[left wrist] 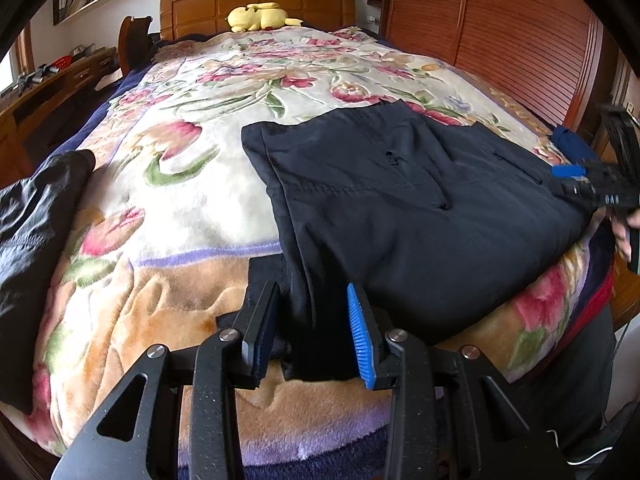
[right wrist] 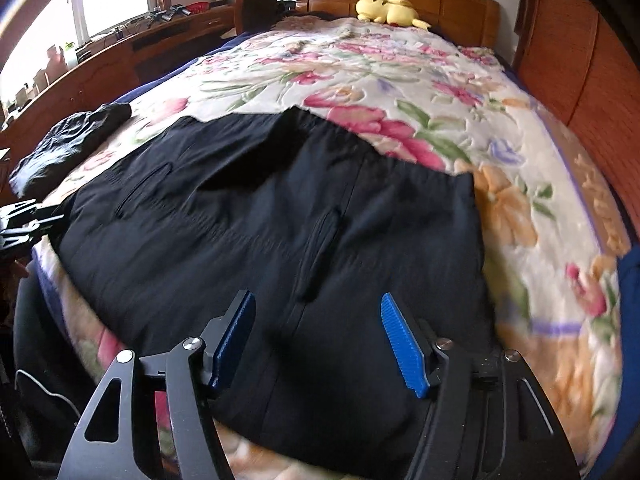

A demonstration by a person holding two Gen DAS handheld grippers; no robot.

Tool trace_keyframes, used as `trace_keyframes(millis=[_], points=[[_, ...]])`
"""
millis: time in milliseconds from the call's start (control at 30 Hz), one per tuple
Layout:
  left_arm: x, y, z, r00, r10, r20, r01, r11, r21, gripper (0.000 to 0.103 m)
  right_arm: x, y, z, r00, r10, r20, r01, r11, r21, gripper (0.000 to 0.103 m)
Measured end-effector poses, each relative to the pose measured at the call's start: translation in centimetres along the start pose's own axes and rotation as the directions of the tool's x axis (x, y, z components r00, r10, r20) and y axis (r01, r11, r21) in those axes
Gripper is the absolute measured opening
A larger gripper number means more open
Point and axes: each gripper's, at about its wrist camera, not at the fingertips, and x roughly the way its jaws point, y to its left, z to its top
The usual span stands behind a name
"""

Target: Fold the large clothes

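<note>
A pair of black trousers (left wrist: 420,216) lies folded on the floral blanket (left wrist: 192,184), pockets up. In the left wrist view my left gripper (left wrist: 313,286) sits at the near edge of the bed, shut on a bunched end of the trousers' black fabric that fills the gap between its pads. My right gripper (right wrist: 317,296) hovers open over the near part of the trousers (right wrist: 260,216), nothing between its blue pads. It also shows blurred at the trousers' right edge as the right gripper (left wrist: 576,178). The left gripper (right wrist: 20,220) peeks in at the far left.
A second dark garment (left wrist: 36,216) lies crumpled on the bed's left side. A yellow plush toy (left wrist: 260,16) rests by the wooden headboard (left wrist: 256,0). A wooden wardrobe (left wrist: 500,40) flanks the bed's right, a desk (right wrist: 132,52) its left. A person's leg (left wrist: 580,380) stands at the bed's corner.
</note>
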Motion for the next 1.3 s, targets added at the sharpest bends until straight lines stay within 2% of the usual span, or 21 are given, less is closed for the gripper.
trace_keyframes(millis=[100,333,467,700,867,1033,1067,1133,1200,1300], points=[[-0.7,0.1,-0.6,1.000,0.009,0.002,-0.009,1.000,-0.002,0.035,-0.7,1.0,-0.3,1.000,-0.006,0.010,0.006,1.000,-0.016,0.067],[-1.3,1.1,-2.0,1.000,0.014,-0.022,-0.015,0.999,-0.039,0.037,-0.6,4.7,-0.1,0.996,0.078,0.043,-0.075,0.995,-0.063,0.067],[-0.6,1.0,-2.5,0.999,0.003,-0.041,-0.006,0.998,-0.066,0.038,0.5,5.5,-0.9,0.992,0.121,0.036,-0.118,0.989,-0.085,0.067],[0.7,1.2,-2.7,0.999,-0.006,-0.038,0.002,0.995,-0.100,0.041,3.9,5.9,-2.0,0.994,0.102,0.025,-0.099,0.991,-0.095,0.068],[0.9,1.4,-2.7,1.000,-0.015,-0.024,0.011,0.990,-0.143,0.041,4.4,5.7,-2.4,0.993,0.103,0.055,-0.099,0.992,-0.075,0.069],[1.0,1.3,-2.3,0.999,-0.020,-0.028,0.015,0.989,-0.147,0.041,4.5,6.7,-3.1,0.994,0.079,0.078,-0.073,0.995,-0.074,0.069],[1.0,1.3,-2.2,0.999,-0.021,-0.027,0.016,0.989,-0.145,0.039,4.5,6.8,-3.3,0.994,0.076,0.081,-0.070,0.995,-0.078,0.069],[1.0,1.0,-2.0,0.999,-0.044,-0.024,0.041,0.990,-0.135,0.028,4.5,6.9,-3.3,0.993,0.083,0.083,-0.076,0.994,-0.083,0.069],[0.9,0.6,-1.6,0.999,-0.038,-0.016,0.036,0.992,-0.120,0.018,4.4,6.6,-3.4,0.992,0.099,0.084,-0.092,0.992,-0.080,0.070],[-0.2,-0.2,-0.6,0.999,-0.027,0.029,0.030,0.996,-0.089,0.009,3.7,6.2,-3.2,0.991,0.110,0.078,-0.103,0.991,-0.084,0.070]])
